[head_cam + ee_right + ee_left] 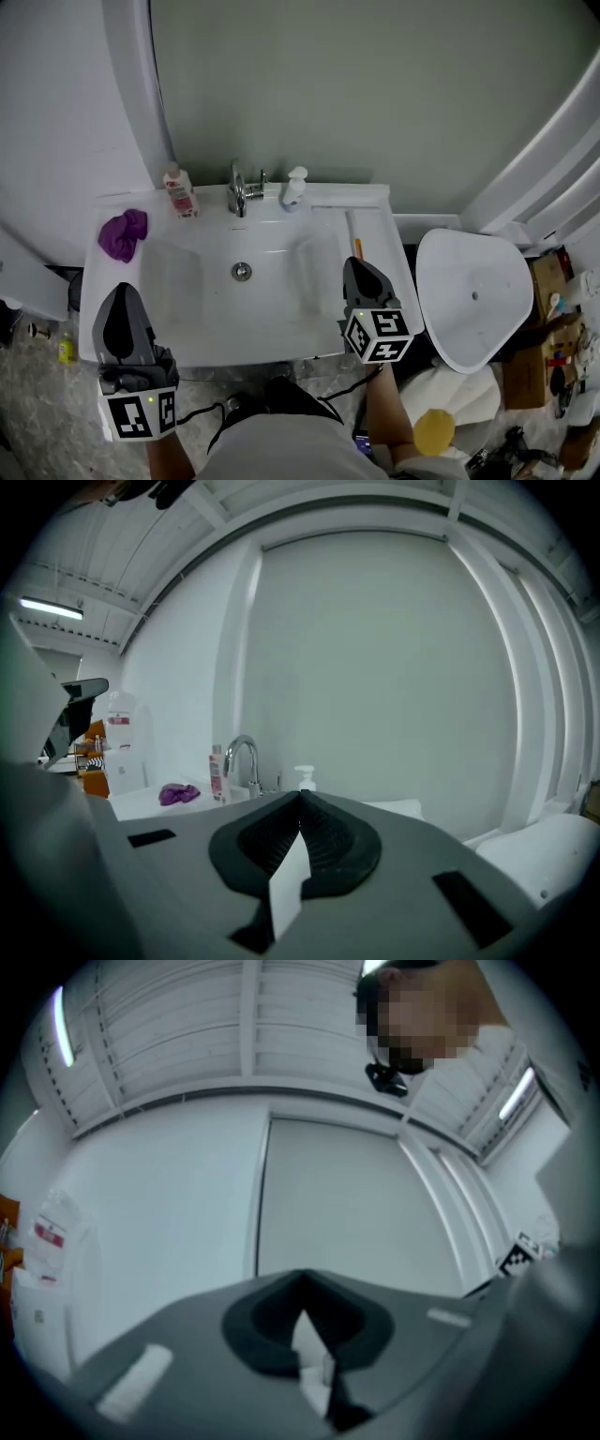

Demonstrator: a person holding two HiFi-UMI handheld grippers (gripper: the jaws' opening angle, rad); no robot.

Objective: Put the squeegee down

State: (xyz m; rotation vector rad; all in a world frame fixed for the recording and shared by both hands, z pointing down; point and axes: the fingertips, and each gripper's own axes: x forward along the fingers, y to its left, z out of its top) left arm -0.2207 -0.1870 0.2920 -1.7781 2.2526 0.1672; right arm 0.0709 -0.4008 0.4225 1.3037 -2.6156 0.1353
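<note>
The left gripper (122, 291) and right gripper (355, 265) are dark grey and tapered. Each bears a white cube (141, 413) of black square markers with a green light (148, 400). The person wears a pale grey shirt (272, 452).

Head view over sink (187, 281), right gripper view level (faucet (238, 192) shared)

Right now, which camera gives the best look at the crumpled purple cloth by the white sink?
The head view: the crumpled purple cloth lies in plain sight on the white sink's left ledge. The right gripper view shows it small and distant; the left gripper view misses it entirely.
</note>
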